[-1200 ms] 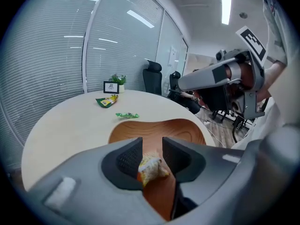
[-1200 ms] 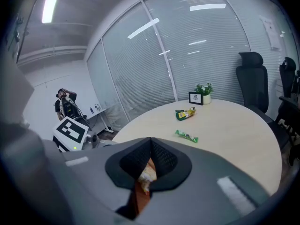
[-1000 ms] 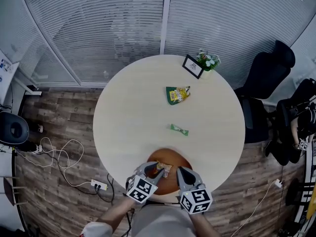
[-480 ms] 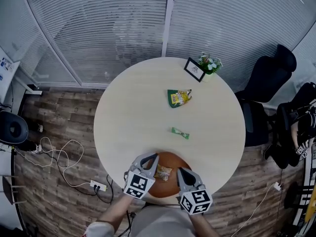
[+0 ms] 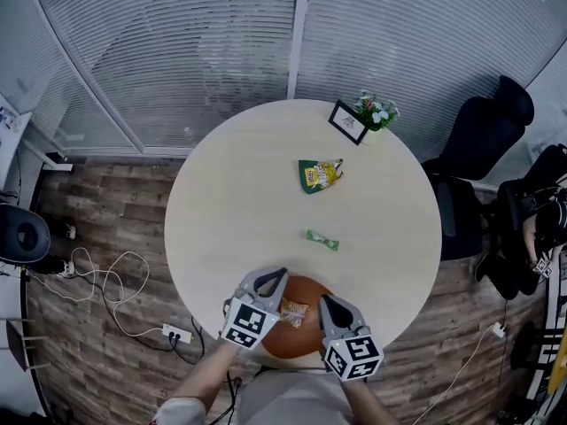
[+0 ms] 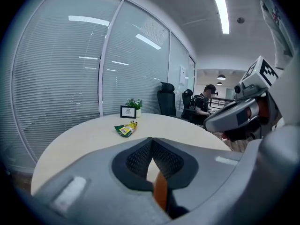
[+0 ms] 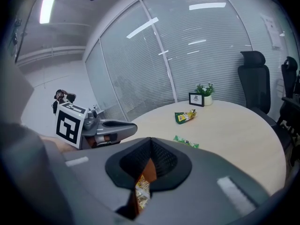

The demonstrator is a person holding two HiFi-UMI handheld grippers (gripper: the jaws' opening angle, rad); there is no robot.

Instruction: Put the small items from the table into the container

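The left gripper (image 5: 282,274) has dropped its snack packet (image 5: 293,312) into the brown container (image 5: 310,286), jaws now closed and empty like the right gripper (image 5: 323,300)'s, leaving the green pouch (image 5: 319,174) and small green wrapper (image 5: 322,239) on the surface (image 5: 230,202).

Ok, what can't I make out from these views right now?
- Head view: the left tool and right tool cover parts of the brown round bowl.
- Head view: print on the crinkled orange snack packet is too small to read. Right gripper view: the tool body hides most of it.
- All views: the image in the black picture frame is too small.
- Left gripper view: the tool body hides the thin green wrapper.
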